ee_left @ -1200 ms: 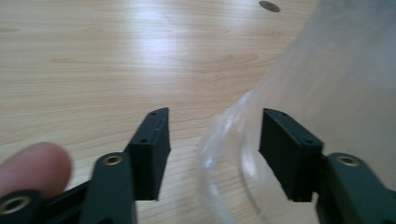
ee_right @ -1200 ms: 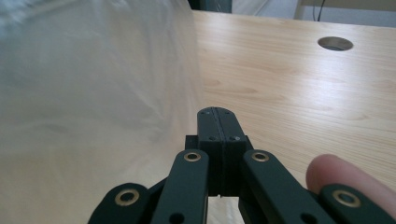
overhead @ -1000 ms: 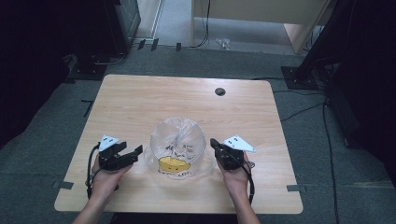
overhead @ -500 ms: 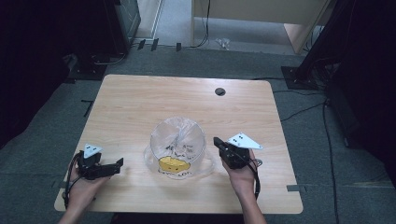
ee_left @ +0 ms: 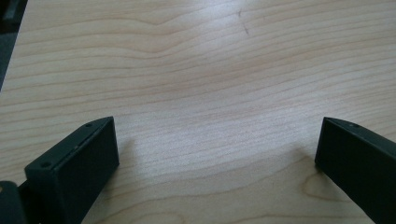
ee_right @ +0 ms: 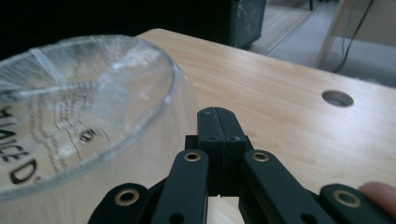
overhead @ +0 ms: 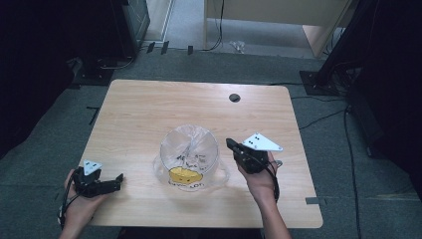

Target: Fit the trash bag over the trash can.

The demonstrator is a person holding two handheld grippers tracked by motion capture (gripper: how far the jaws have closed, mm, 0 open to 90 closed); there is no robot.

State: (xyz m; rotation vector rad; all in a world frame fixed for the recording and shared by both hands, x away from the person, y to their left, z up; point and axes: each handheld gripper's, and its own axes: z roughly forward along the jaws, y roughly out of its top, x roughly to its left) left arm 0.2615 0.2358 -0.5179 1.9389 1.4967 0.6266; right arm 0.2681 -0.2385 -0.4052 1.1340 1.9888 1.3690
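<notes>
High view: a clear plastic container [overhead: 189, 158] with a yellow patch and dark lettering stands on the wooden table [overhead: 149, 109], between the two hand-held tools. The right gripper [overhead: 233, 147] sits just beside the container's right wall, jaws pressed together with nothing between them; whether the tips touch the wall cannot be told. The left gripper [overhead: 117, 180] lies low over the table's near left corner, well apart from the container, which stands ahead of its tips and to their far side.

Left gripper view: the jaws stand wide apart over bare wood grain, having just been opening, with nothing between them.

Right gripper view: the shut jaws point along the table toward a round hole [ee_right: 337, 98] in the tabletop; the container's rim [ee_right: 173, 77] rises close on their left.
</notes>
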